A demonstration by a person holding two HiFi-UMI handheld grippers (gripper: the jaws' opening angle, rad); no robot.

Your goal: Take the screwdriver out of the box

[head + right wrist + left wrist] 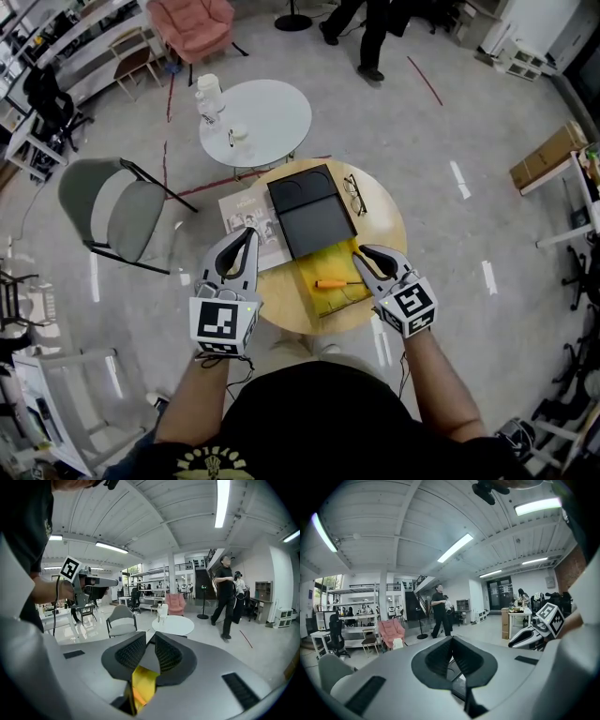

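Far left of the head view, the left gripper (250, 234) hangs over the left rim of the round wooden table (389, 220). Its jaws are pressed together on nothing, and its own view shows only the room beyond them. It sits beside the box (314, 267) rather than over it, near the booklet (246, 217), so it looks out of the running. In the middle of the frame the box lies open, its black lid (309, 211) flipped toward the top and its yellow lining facing up. The screwdriver (334, 283) is in that lining. It lies flat, its long axis running left to right, orange handle toward the left and thin shaft toward the right. On the right, the right gripper (362, 253) is poised at the box's right edge, jaws a little apart and clamped on nothing. The right gripper view shows the yellow lining through the gap, with an orange glint low down that may be the handle, though it is hard to be sure. The screwdriver lies just below and left of those fingertips, well apart from the left gripper. The right hand is clearly the nearer one, and its jaws would likely have to straddle the shaft crosswise.
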